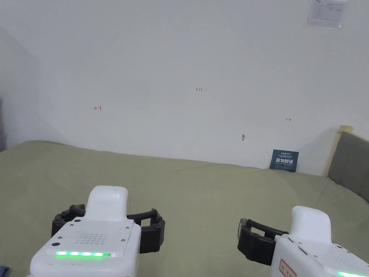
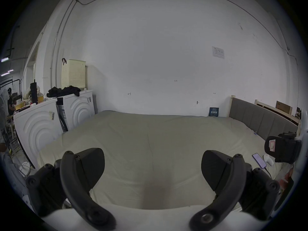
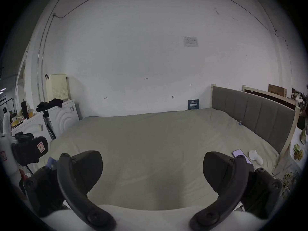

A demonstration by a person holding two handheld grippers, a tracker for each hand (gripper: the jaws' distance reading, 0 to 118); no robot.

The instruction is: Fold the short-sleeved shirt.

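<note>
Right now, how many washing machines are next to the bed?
2: the nearer washing machine stands beside the bed; the farther washing machine stands against the wall. Others may be hidden.

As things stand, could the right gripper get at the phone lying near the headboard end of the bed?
Probably yes. The right gripper is open and holds nothing, and the phone lies flat on the bedsheet just off its right jaw, beside a white sock, with bare sheet between.

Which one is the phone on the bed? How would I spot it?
Find the big bed with the grey headboard. Near the corner below that headboard lies the phone, a flat dark slab with a lit screen. The thing beside it is a soft white sock.
</note>
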